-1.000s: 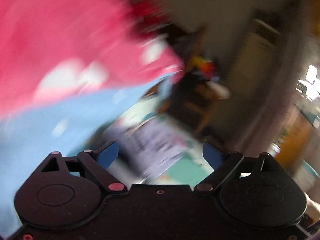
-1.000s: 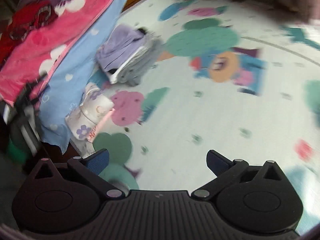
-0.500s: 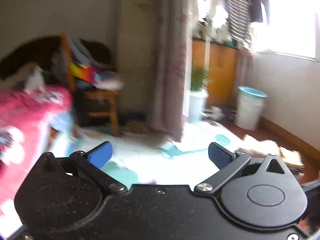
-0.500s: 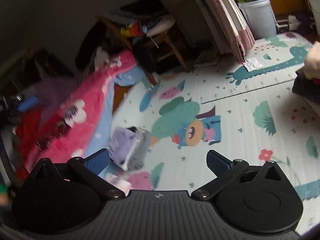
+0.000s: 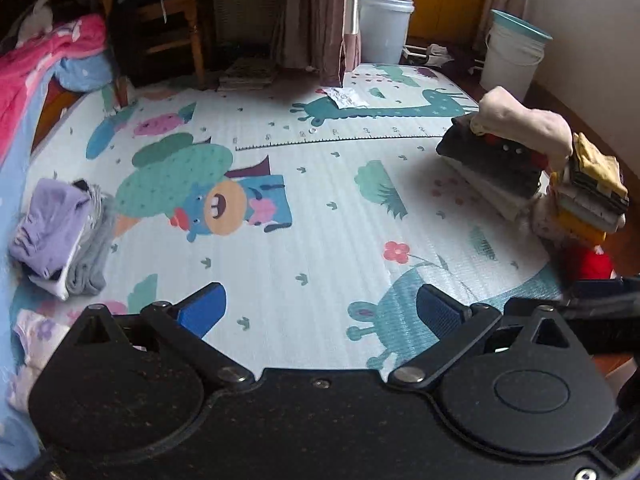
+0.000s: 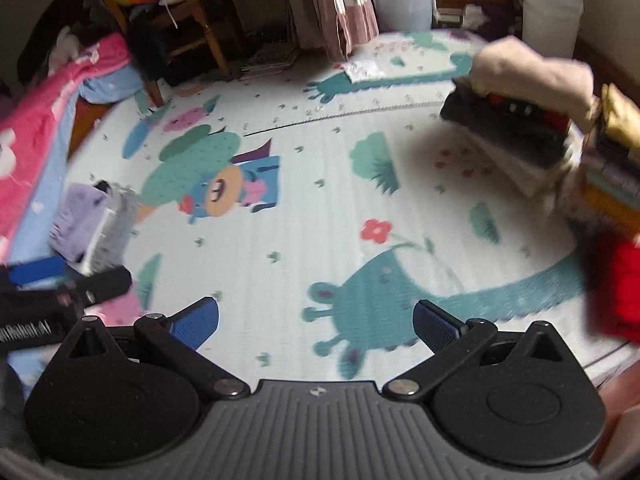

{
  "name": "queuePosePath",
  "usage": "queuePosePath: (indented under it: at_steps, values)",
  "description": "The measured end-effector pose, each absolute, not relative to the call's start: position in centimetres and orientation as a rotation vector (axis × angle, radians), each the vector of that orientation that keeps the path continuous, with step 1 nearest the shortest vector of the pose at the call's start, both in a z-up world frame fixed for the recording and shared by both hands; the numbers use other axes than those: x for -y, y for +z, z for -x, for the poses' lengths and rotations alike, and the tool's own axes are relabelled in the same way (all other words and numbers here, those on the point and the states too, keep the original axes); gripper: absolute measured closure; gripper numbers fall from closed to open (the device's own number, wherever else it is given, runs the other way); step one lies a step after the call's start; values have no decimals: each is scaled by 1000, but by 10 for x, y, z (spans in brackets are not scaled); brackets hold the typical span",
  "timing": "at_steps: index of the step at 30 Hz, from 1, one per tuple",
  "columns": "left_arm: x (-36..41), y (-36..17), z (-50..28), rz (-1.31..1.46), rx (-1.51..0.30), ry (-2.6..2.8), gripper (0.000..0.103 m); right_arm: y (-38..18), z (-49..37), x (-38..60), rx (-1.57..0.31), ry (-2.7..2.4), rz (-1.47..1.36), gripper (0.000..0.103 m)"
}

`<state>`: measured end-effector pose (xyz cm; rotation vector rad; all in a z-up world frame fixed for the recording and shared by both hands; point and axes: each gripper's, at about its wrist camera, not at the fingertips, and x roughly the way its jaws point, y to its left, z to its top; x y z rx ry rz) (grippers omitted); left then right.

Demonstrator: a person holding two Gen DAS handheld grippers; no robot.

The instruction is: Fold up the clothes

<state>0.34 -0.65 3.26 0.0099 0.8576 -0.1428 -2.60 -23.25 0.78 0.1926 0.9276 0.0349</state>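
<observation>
Both grippers point down at a play mat (image 5: 320,216) with cartoon animals. The left gripper (image 5: 320,312) is spread wide with nothing in it. The right gripper (image 6: 316,320) is spread wide too, also with nothing in it. A tall pile (image 5: 532,168) of folded clothes sits at the mat's right edge. A small purple and grey bundle (image 5: 60,236) lies at the left edge, beside a pink blanket (image 5: 24,68).

Home bedroom: play mat (image 5: 320,216), bedding (image 5: 36,60)

Folded clothes (image 5: 520,168) stacked on mat
</observation>
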Motion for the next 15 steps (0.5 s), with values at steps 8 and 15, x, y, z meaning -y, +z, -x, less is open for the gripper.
queuePosePath:
  at_steps: [8, 15]
  values:
    - [25, 14, 17, -67, -890, -107, 0, 5, 37, 234, -911, -18, -169, 0]
    - [17, 16, 20, -70, -860, -53, 0, 11, 42, 221, -912, -7, -138, 0]
